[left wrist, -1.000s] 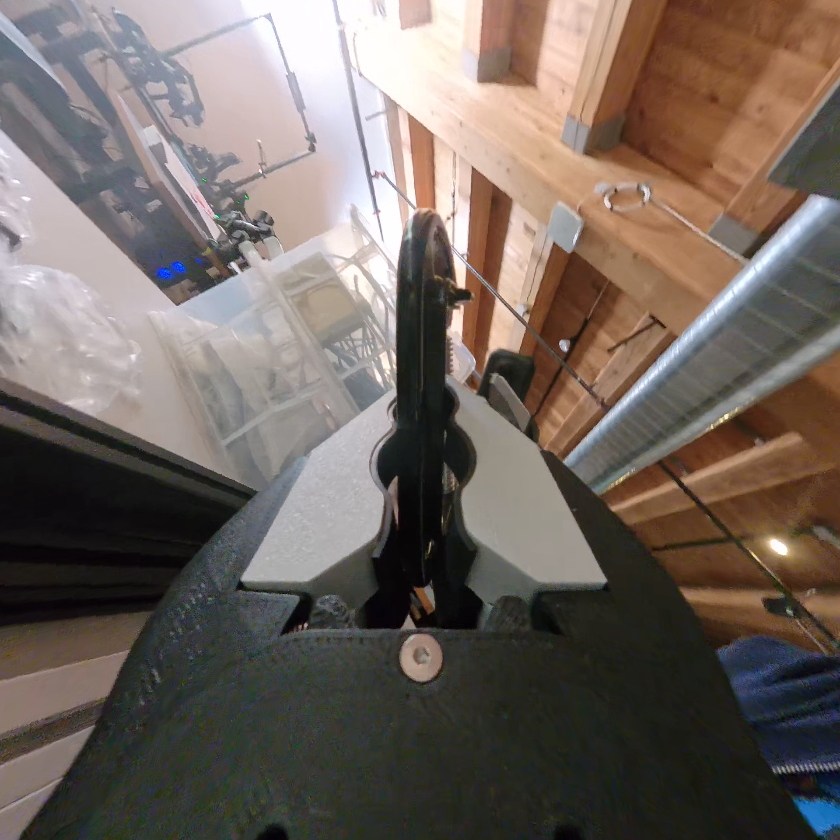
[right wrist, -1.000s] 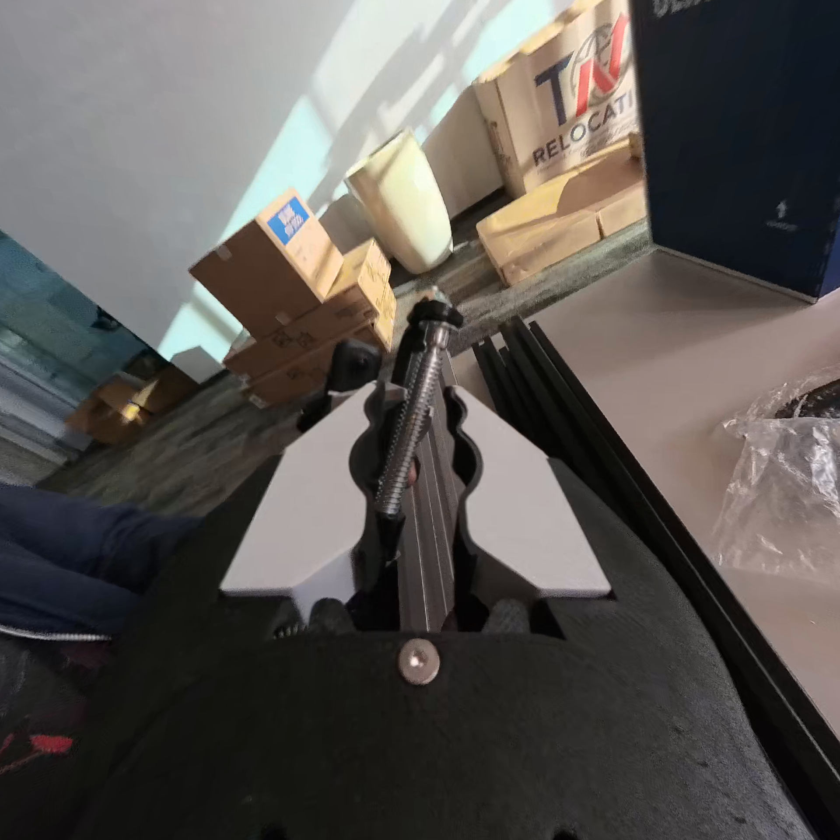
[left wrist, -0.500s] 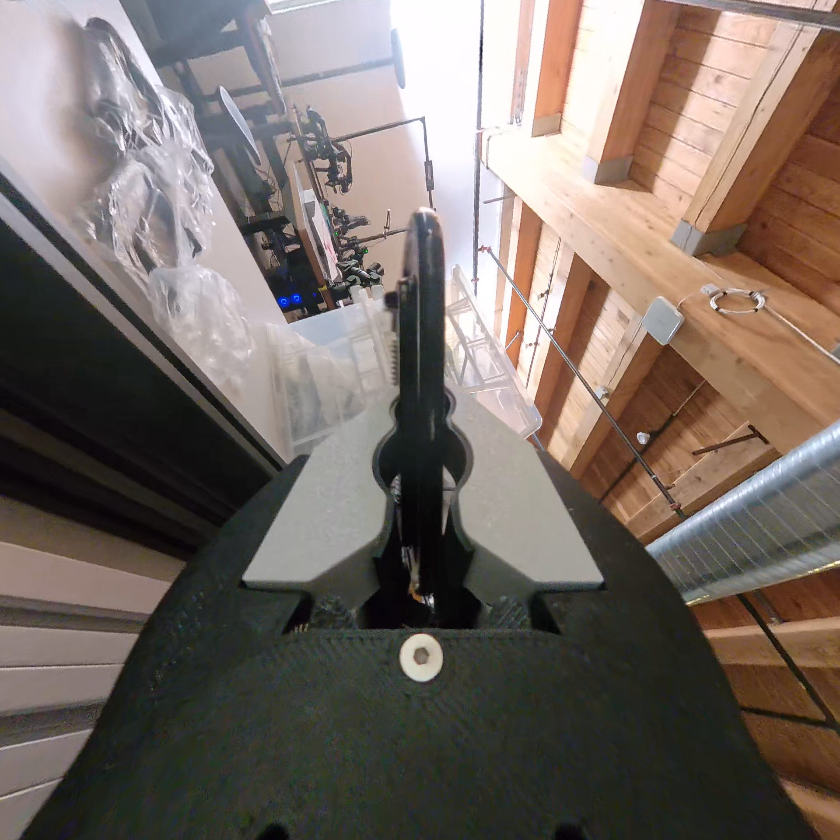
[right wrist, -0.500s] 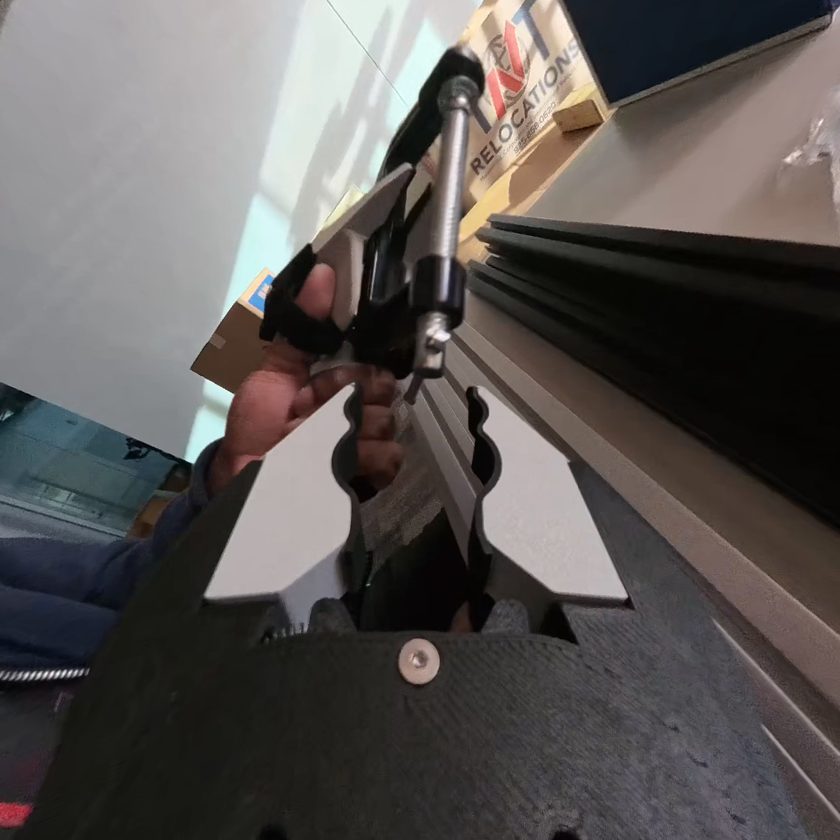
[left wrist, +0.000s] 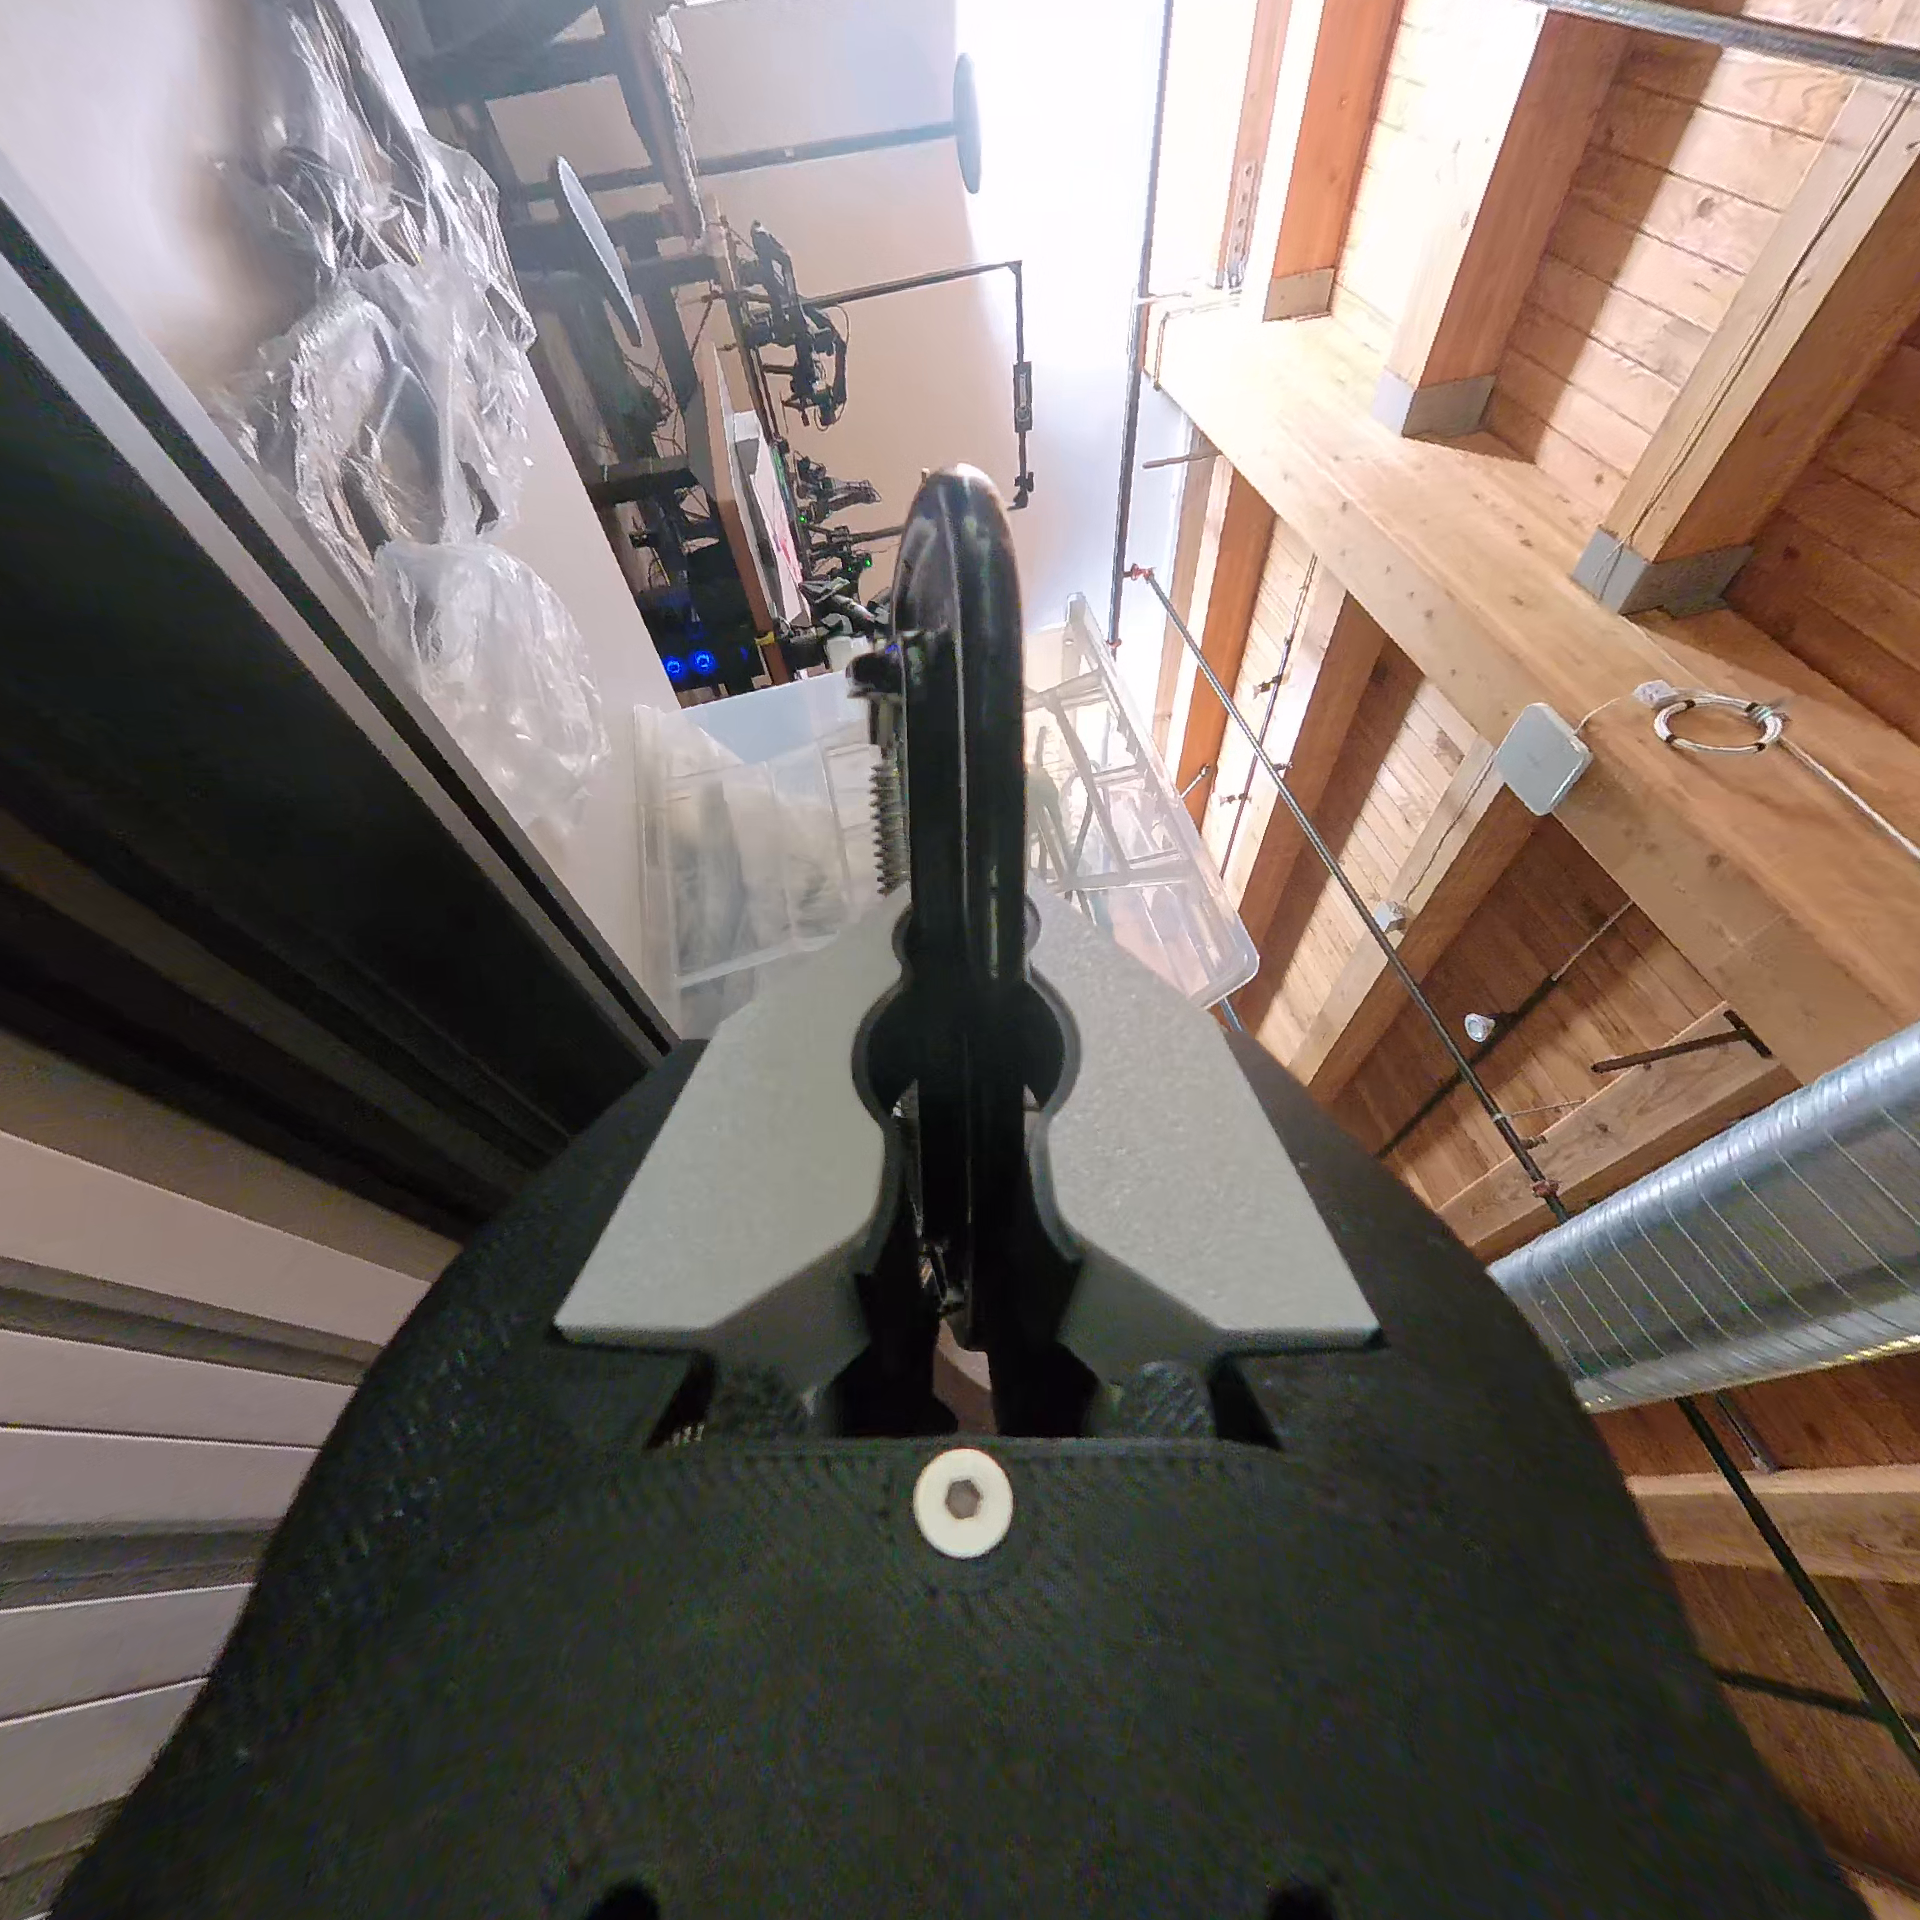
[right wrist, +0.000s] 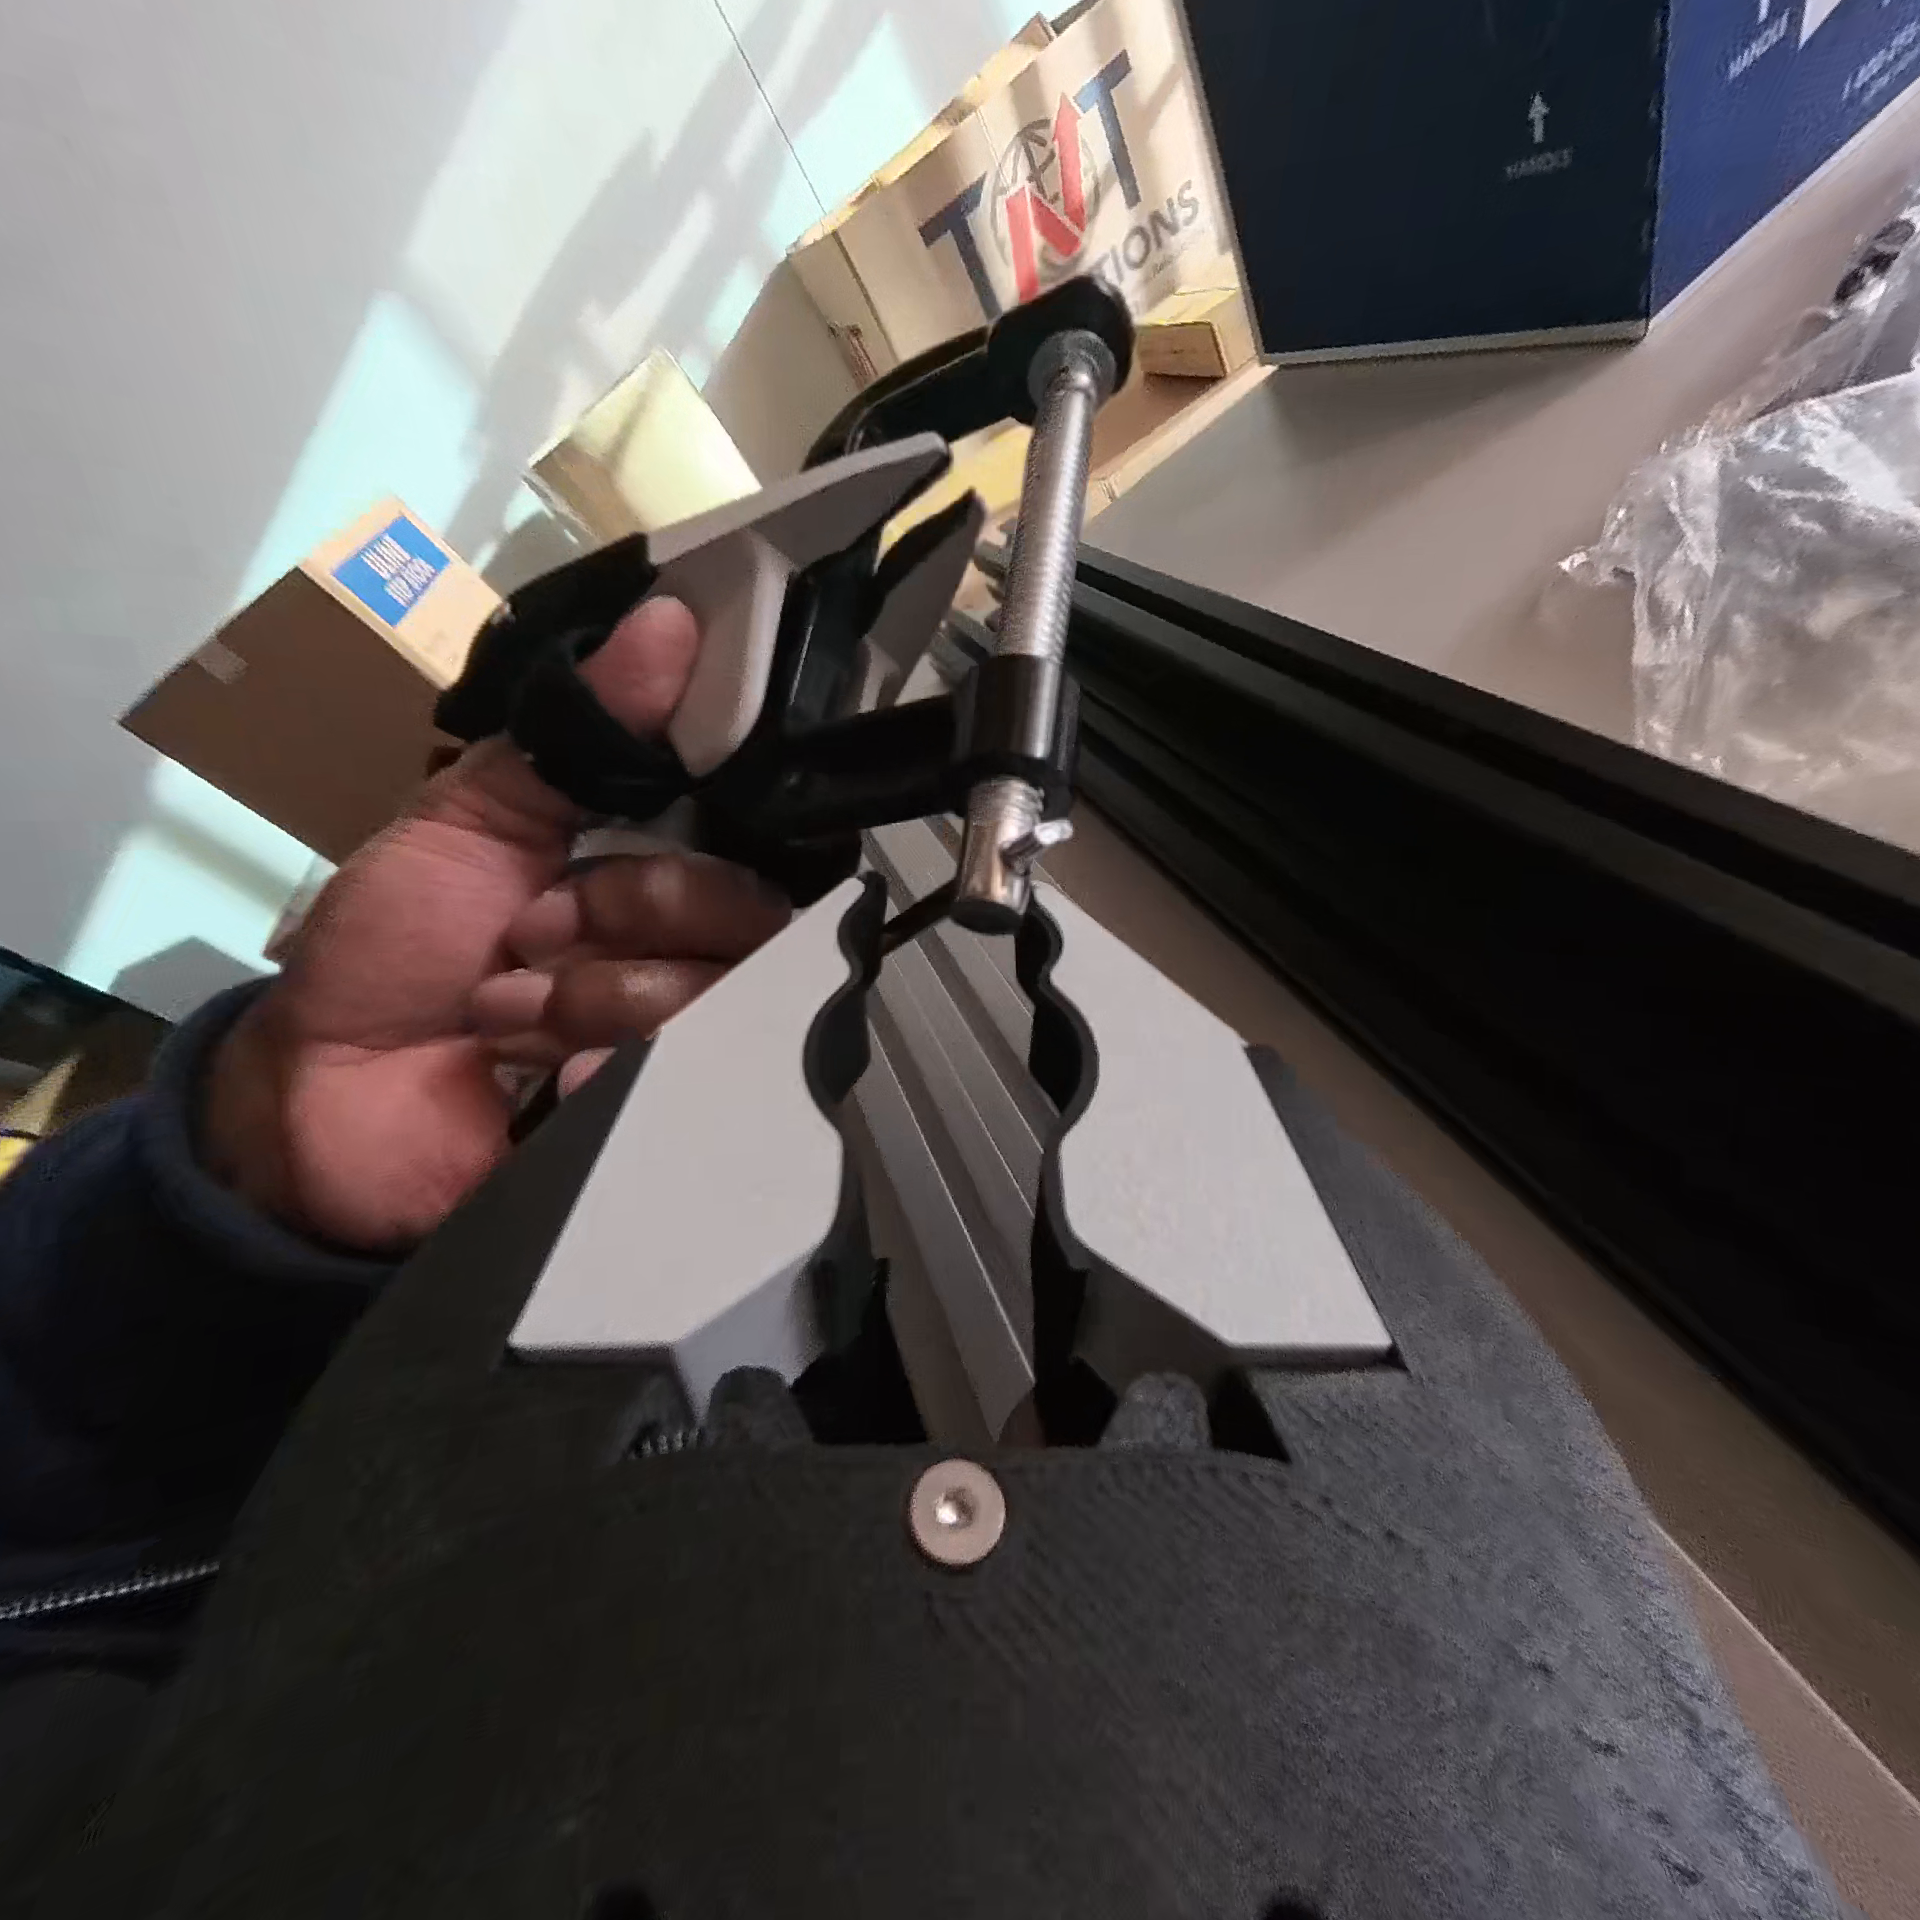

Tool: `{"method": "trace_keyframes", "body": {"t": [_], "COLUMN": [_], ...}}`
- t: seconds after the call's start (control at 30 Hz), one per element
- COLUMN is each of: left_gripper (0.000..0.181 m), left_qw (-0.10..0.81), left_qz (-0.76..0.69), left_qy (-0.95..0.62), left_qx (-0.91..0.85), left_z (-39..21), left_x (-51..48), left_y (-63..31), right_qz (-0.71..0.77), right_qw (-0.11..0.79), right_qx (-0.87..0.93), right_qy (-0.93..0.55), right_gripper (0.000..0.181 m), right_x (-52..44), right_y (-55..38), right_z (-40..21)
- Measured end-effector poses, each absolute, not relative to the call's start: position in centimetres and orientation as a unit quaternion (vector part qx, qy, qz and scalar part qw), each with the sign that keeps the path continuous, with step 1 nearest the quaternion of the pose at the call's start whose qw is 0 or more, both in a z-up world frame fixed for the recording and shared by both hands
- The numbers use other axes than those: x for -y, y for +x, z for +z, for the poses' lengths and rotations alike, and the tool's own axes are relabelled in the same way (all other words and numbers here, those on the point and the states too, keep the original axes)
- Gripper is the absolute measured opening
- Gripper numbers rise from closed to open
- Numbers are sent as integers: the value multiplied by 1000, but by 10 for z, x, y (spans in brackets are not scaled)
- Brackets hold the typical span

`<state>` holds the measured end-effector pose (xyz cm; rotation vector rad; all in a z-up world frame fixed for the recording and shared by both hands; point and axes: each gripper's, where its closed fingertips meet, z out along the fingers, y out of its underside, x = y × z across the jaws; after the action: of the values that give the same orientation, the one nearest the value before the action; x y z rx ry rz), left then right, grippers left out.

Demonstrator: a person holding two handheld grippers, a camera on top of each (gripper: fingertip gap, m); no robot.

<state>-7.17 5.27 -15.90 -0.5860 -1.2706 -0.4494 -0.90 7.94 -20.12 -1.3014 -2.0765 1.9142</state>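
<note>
The left hand-held gripper [left wrist: 961,966] was clamped on a black C-clamp [left wrist: 958,727], seen edge-on; crumpled plastic bags [left wrist: 416,416] lay on the surface [left wrist: 125,156]; a clear bin [left wrist: 748,831] sat beyond.

The clamp screw [right wrist: 1042,582] is released by the right claw [right wrist: 951,935], now spread apart; the clamp [left wrist: 961,790] is carried solely by the left claw [left wrist: 961,935].

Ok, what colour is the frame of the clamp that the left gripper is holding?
Black, with a silver screw. The clamp shows best in the right wrist view.
</note>
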Motion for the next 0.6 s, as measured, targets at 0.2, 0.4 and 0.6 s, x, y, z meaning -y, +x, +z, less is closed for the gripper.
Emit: {"method": "trace_keyframes", "body": {"t": [0.2,0.4,0.6], "left_gripper": [16,17,18], "left_qw": [743,745,745], "left_qz": [-197,-195,-191], "left_qy": [-263,-262,-270], "left_qx": [583,582,580], "left_z": [-158,-157,-154], "left_x": [-48,-45,-44], "left_y": [-73,-73,-72], "right_qz": [618,606,588], "right_qw": [21,69,136], "right_qx": [670,695,719], "right_qy": [-411,-381,-345], "right_gripper": [22,17,15], "right_x": [-74,-71,-74], "right_y": [-5,-6,-13], "right_z": [-202,-200,-200]}}
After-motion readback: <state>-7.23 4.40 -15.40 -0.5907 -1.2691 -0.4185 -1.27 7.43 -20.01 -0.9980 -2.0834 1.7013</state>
